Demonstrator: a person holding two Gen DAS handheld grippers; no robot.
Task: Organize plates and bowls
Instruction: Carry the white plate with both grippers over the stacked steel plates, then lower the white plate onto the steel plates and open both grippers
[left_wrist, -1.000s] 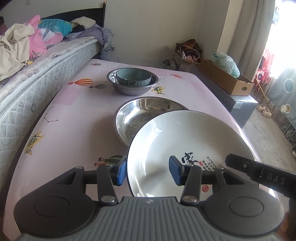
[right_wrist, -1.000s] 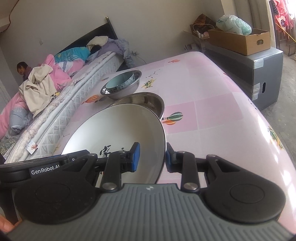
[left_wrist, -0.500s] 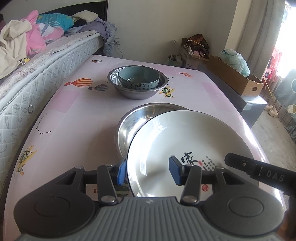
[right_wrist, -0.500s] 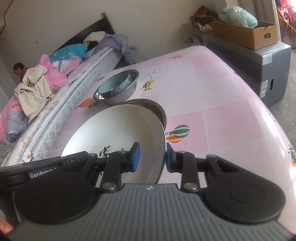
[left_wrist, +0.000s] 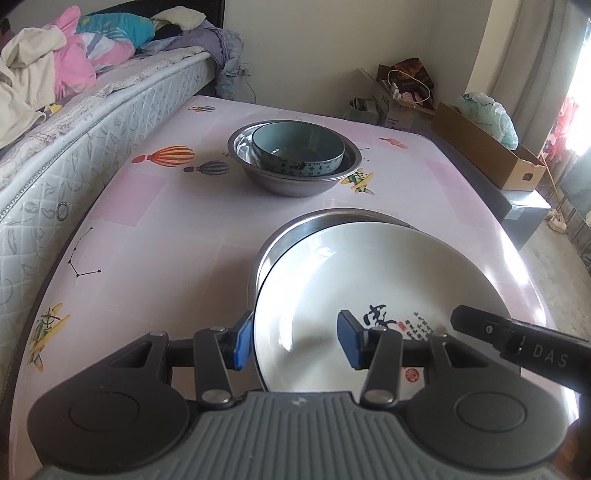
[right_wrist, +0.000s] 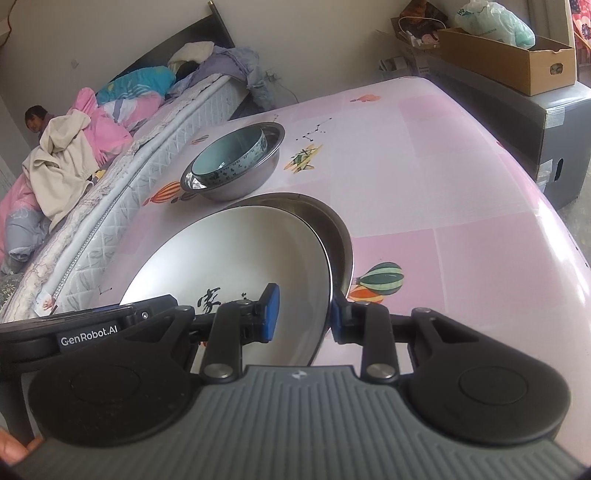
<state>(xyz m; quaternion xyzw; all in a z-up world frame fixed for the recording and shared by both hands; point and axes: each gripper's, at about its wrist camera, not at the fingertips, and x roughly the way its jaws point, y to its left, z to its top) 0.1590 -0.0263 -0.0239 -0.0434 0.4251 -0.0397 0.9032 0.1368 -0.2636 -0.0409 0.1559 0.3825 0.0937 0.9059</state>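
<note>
Both tongs hold the white plate (left_wrist: 373, 288) by opposite rims, the left tongs (left_wrist: 295, 343) and right tongs (right_wrist: 301, 314) each straddling an edge, probably to keep it level. It sits just ahead over the steel plate (left_wrist: 332, 218), apparently for stacking.

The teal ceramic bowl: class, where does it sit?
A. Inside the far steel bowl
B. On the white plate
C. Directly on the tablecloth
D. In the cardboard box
A: the teal ceramic bowl is nested inside the far steel bowl, apart from the white plate.
</note>
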